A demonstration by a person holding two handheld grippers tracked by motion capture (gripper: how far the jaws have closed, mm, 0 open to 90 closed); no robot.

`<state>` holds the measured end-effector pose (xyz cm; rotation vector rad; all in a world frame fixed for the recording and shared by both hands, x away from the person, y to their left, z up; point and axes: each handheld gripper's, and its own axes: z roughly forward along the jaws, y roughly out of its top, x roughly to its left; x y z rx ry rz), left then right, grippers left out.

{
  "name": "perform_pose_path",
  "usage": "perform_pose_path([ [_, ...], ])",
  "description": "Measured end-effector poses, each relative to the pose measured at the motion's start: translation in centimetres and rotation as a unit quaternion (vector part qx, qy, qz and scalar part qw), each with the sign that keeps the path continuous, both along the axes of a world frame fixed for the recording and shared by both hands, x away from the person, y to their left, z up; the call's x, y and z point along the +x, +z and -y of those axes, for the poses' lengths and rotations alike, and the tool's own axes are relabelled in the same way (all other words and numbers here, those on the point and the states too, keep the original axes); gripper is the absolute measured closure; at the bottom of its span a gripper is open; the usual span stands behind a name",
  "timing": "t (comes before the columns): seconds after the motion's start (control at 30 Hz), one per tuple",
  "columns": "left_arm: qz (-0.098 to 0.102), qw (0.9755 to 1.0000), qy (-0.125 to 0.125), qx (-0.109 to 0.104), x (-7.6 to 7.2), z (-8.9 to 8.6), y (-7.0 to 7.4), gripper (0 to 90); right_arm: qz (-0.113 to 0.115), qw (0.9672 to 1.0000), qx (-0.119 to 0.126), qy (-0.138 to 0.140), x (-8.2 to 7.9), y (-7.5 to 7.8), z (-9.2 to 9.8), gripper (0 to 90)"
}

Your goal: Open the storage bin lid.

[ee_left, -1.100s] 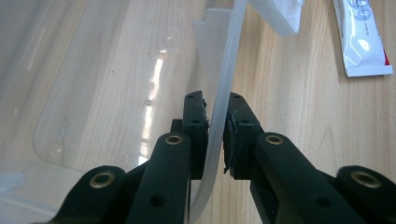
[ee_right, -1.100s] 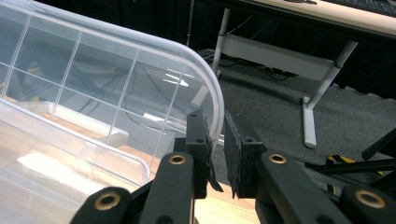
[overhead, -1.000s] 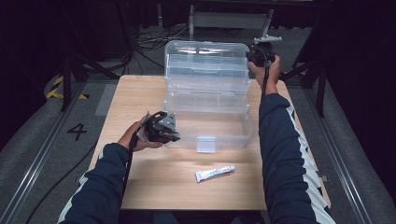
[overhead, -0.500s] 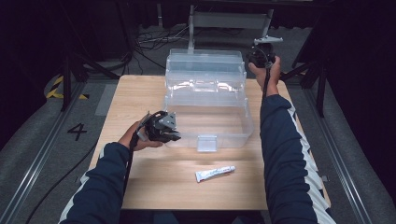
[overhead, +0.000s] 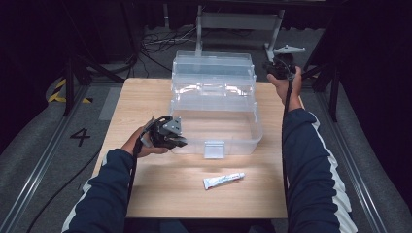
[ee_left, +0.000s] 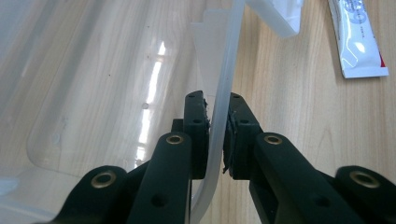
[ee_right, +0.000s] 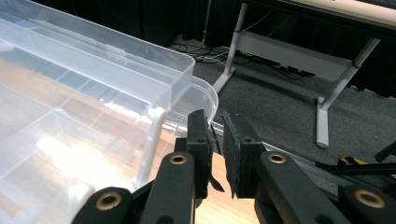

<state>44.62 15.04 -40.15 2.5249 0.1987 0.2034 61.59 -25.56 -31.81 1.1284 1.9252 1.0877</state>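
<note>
Box (overhead: 214, 109) rim sits pinched in left hand-held gripper (ee_left: 215, 135); right hand-held gripper (ee_right: 215, 154) nearly closed, empty.

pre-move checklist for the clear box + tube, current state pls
1. Left tool clamped on the near wall of the clear plastic storage box: ok.
2. Right tool free of the hinged clear lid: ok, jaws nearly closed on nothing.
3. Lid fully open, standing behind the box: ok.
4. Box interior free of items: ok.
5. Small white tube lying reachable on the wooden table, in front of the box: ok.
6. Tube cap on: cannot tell.
</note>
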Motion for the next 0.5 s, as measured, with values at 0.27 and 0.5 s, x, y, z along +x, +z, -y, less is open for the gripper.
perform_pose_path([
  [0.27, 0.008, 0.9999, 0.014, 0.003, -0.3, -0.3, 0.0, 78.7, -0.001, 0.9999, -0.007, 0.009, -1.3, -0.2, 0.6, 78.7],
  [0.5, 0.008, 0.999, 0.036, -0.026, -0.8, -1.3, 0.1, 66.2, -0.005, 0.9995, -0.01, 0.029, -3.1, -0.3, 1.6, 72.5],
])
